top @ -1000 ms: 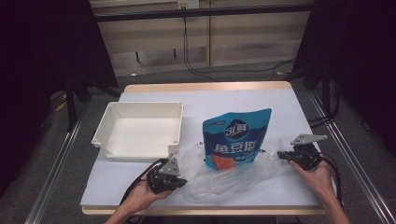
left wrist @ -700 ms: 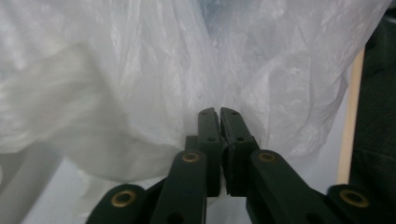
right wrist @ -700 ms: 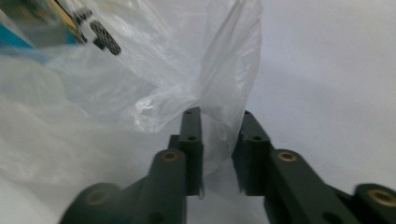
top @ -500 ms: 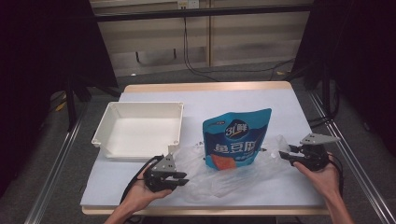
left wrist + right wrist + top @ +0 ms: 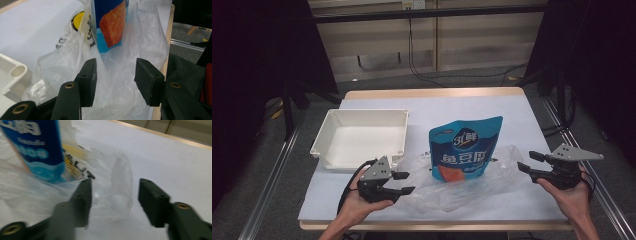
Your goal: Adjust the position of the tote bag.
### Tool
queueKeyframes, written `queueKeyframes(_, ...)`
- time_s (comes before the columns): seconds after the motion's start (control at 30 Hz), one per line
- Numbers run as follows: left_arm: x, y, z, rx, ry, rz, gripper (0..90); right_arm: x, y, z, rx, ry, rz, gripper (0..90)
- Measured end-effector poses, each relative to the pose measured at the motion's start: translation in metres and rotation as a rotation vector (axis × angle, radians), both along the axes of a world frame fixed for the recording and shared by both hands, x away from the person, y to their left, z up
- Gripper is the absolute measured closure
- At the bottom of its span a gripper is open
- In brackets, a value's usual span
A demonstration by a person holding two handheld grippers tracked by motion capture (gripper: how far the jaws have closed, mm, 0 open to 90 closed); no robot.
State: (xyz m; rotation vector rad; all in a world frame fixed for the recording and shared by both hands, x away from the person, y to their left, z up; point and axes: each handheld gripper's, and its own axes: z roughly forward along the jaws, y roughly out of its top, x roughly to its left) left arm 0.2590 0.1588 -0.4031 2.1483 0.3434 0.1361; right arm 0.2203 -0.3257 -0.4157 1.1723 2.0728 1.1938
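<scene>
Plastic bag (image 5: 462, 185) lies between both spread hand-held grippers; high view adds white tray (image 5: 362, 136).

The thin clear plastic bag (image 5: 472, 182) is crinkled and filmy, with soft sheen along its folds, and shows black and yellow print through the film in both gripper views. The blue foil-like snack pouch (image 5: 465, 148) looks smooth and glossy. The white rectangular plastic tray (image 5: 361, 136) has a smooth, faintly shiny moulded finish. The tabletop (image 5: 522, 120) carries a matt white sheet, with a pale wood edge around it. The left tool (image 5: 404, 183) and the right tool (image 5: 527, 162) have matt black, slightly grainy pads (image 5: 88, 77) with brass-coloured metal rivets, each topped by a flat grey plate.
</scene>
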Motion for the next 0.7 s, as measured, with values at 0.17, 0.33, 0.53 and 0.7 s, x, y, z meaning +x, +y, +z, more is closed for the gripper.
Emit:
queueKeyframes(0.17, 0.013, -0.025, -0.004, 0.07, 0.01, -0.049, 80.5, 0.005, 0.023, 0.003, -0.02, 0.018, 0.116, 77.6)
queueKeyframes(0.33, 0.034, -0.048, -0.021, 0.135, 0.055, -0.096, 85.8, 0.028, 0.052, -0.002, -0.058, 0.082, 0.21, 90.0)
queueKeyframes(0.53, 0.045, -0.065, -0.037, 0.206, 0.064, -0.144, 90.0, 0.045, 0.069, -0.016, -0.098, 0.128, 0.244, 90.0)
queueKeyframes(0.7, 0.046, -0.068, -0.05, 0.25, 0.077, -0.12, 90.0, 0.053, 0.076, -0.03, -0.128, 0.197, 0.281, 90.0)
